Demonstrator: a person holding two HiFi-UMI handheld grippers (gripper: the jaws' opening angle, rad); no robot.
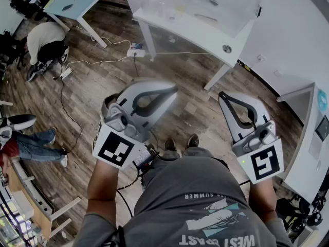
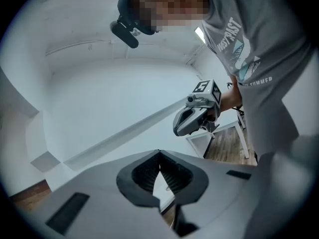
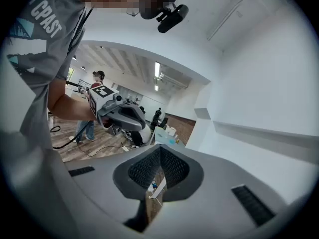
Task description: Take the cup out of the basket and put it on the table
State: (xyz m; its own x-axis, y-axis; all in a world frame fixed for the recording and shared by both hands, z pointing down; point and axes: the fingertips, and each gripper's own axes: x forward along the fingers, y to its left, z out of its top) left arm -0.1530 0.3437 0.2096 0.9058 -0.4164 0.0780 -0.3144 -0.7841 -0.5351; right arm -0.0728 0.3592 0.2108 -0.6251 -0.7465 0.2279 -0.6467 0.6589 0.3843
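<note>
**Grey grippers, pair, both closed on nothing**

Two grippers are showing, one in each hand. Left gripper (image 1: pixel 172 90) is pointing up-frame over the wood floor (image 1: pixel 190 81), its jaws meeting at the tips with nothing between them. Right gripper (image 1: pixel 222 94) is pointing likewise, jaws together and empty. Marker cubes number two: left cube (image 1: pixel 115 149) and right cube (image 1: pixel 266 163). Cup and basket are showing in no view, so the cup's axis and heading cannot be told. One white table (image 1: pixel 164 22) is standing beyond the grippers, and one power strip (image 1: pixel 136 52) is lying near its leg.
</note>
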